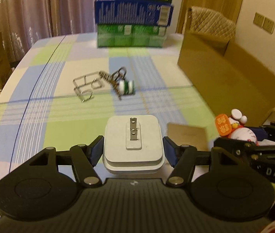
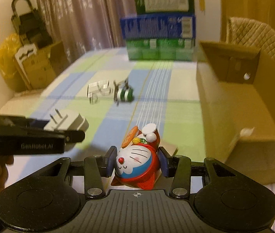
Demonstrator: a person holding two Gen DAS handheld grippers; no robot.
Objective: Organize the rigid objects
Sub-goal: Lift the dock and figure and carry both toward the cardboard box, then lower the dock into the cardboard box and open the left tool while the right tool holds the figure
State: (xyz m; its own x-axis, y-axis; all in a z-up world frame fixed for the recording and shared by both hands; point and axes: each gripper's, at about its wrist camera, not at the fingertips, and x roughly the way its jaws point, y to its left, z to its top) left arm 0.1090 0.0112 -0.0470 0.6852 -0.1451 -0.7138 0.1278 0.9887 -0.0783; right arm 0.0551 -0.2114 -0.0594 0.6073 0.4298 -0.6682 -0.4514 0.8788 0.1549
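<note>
The white plug adapter (image 1: 133,143), prongs up, sits clamped between the blue pads of the left gripper (image 1: 133,151), above the checked tablecloth (image 1: 40,116). The cat figurine (image 2: 137,161), red and blue and lying on its side, is pinched in the right gripper (image 2: 137,163), just beside an open cardboard box (image 2: 234,106). Farther out on the cloth lie a wire puzzle (image 1: 87,86) and a green-and-white spool (image 1: 126,86), touching; stacked cartons (image 1: 133,25) stand at the far edge

Two low, close wrist views facing forward over the table (image 1: 40,97), sharing stacked boxes (image 1: 133,15).
</note>
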